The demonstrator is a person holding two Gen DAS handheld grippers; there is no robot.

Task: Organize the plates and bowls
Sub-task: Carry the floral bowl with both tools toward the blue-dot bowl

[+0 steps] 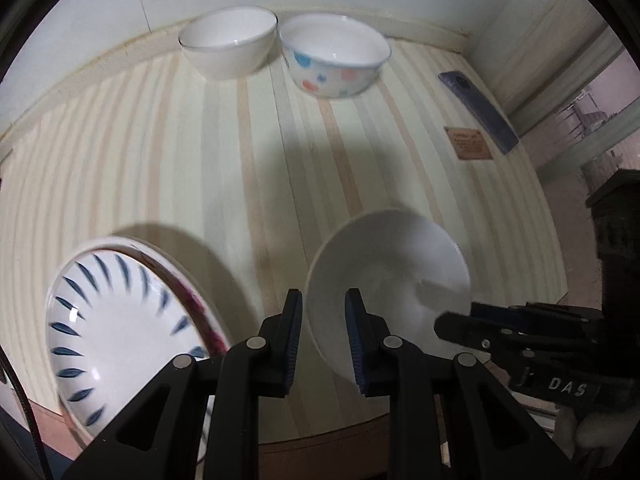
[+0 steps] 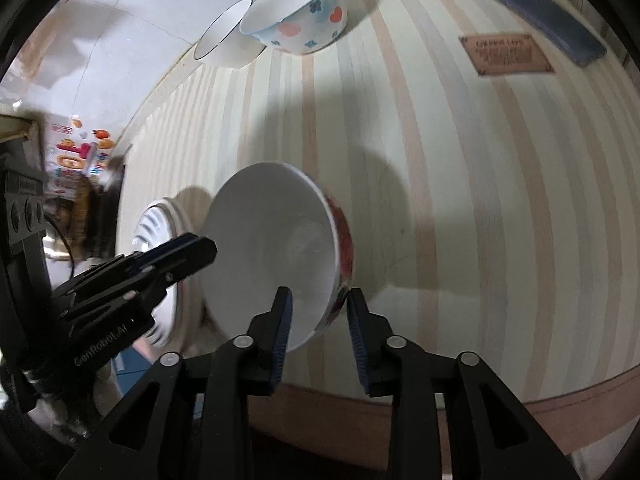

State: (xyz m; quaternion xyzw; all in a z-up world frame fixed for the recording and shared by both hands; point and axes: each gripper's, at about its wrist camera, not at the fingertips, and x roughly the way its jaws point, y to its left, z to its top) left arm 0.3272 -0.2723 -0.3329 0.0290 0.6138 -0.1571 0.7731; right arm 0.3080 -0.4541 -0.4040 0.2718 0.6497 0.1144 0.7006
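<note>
1. On the striped table (image 1: pixel 200 160), a smooth surface of cream and pale pink wood-look bands, the red-patterned bowl (image 1: pixel 392 264) sits tilted near the front edge, just right of the plates. Its interior is plain glossy white. The red print shows on its outer wall only in the right wrist view.
2. Left gripper (image 1: pixel 323 300): clenched on the left rim of the red-patterned bowl, one ribbed blue pad on each side of the wall. Its black body reads "GenRobot.AI" in the right wrist view.
3. Right gripper (image 2: pixel 319 300): jaws released and straddling the bowl's right rim, with a gap visible on the inner side. In the left wrist view its body shows the letters "DAS".
4. Blue-stroke plate (image 1: pixel 116 320): round, white, with radial dark blue dashes. It lies on a second plate (image 1: pixel 200 312) with a magenta pattern.
5. By the back wall stand a plain white bowl (image 1: pixel 228 48) with a thin dark rim line and a dotted bowl (image 1: pixel 336 64) with blue and pink marks, just beside each other.
6. Brown card (image 1: pixel 470 142): rectangular and printed, but the text is too small to read.
7. Phone (image 1: pixel 478 112): a flat blue-purple slab, lying near the card.
</note>
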